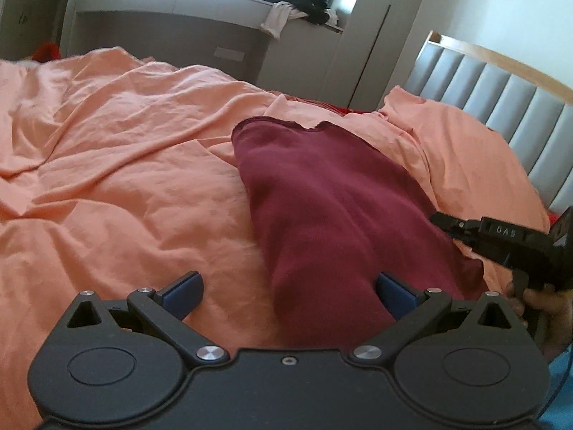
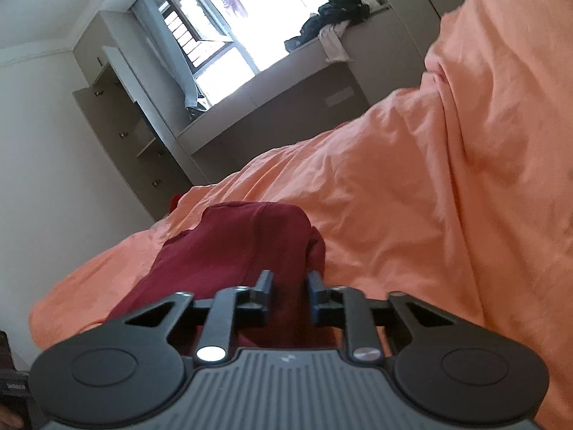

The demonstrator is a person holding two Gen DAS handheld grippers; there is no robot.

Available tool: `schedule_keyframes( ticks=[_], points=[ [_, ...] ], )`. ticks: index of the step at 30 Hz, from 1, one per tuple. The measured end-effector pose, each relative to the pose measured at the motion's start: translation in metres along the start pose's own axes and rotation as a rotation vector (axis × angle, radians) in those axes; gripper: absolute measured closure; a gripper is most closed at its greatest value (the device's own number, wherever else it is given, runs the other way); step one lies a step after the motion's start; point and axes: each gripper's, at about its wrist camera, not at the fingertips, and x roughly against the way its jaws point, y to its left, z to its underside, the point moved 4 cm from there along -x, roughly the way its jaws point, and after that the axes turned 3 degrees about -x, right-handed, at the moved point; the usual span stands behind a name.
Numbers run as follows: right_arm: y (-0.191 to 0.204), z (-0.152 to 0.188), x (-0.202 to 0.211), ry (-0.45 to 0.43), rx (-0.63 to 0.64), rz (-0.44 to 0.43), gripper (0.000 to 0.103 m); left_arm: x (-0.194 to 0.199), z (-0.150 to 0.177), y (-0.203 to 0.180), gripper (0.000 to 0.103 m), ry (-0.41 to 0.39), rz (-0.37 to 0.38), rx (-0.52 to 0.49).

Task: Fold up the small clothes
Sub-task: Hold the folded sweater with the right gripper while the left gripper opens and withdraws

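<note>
maroon garment [image 1: 333, 193] btwn open left tool [image 1: 286, 295]

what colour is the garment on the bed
Dark maroon garment, plain, no pattern; clearest in the left wrist view.

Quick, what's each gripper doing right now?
Left gripper: open, garment lying between its fingers.
Right gripper: partly closed around the garment; firm grip cannot be told.

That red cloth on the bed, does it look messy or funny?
A bit. The red cloth lies rumpled on the wrinkled orange sheet, its far edge wavy rather than straight. Also, clothes are heaped on the ledge by the window, one pale piece hanging over the edge.
</note>
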Motion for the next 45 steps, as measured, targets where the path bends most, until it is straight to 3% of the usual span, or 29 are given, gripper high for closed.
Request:
schedule_keyframes(
  ticks=[5, 6, 10, 27, 29, 32, 34, 36, 42, 44, 45],
  points=[
    [0.009, -0.003, 0.006, -0.042, 0.071, 0.026, 0.095, -0.003, -0.001, -0.008, 0.000, 0.003, -0.012, -0.026],
    [0.011, -0.005, 0.008, -0.058, 0.086, 0.031, 0.101, -0.004, -0.001, -0.008, 0.000, 0.004, -0.011, -0.027],
    [0.015, -0.013, 0.018, -0.131, 0.110, 0.038, 0.101, -0.008, -0.001, -0.014, 0.000, 0.015, -0.010, -0.050],
    [0.009, 0.000, -0.002, -0.032, 0.121, 0.146, 0.101, -0.018, 0.003, -0.026, 0.000, 0.019, -0.035, -0.096],
    [0.005, 0.000, 0.000, -0.021, 0.080, 0.116, 0.098, -0.019, 0.004, -0.025, 0.000, 0.019, -0.032, -0.101],
    [-0.003, -0.001, 0.008, -0.011, -0.032, 0.040, 0.083, -0.020, 0.004, -0.025, 0.000, 0.024, -0.026, -0.102],
    [-0.010, -0.001, 0.014, 0.001, -0.115, -0.023, 0.059, -0.021, 0.004, -0.025, 0.000, 0.024, -0.025, -0.104],
    [-0.015, 0.002, 0.018, 0.025, -0.164, -0.056, 0.057, -0.022, 0.004, -0.026, 0.000, 0.023, -0.025, -0.108],
    [-0.019, 0.012, 0.024, 0.073, -0.153, -0.057, 0.060, -0.022, 0.006, -0.025, 0.000, 0.018, -0.019, -0.109],
    [-0.021, 0.014, 0.025, 0.075, -0.157, -0.063, 0.069, -0.022, 0.006, -0.026, 0.000, 0.018, -0.020, -0.109],
    [-0.022, 0.015, 0.025, 0.067, -0.165, -0.058, 0.085, -0.023, 0.006, -0.025, 0.000, 0.018, -0.021, -0.109]
  ],
)
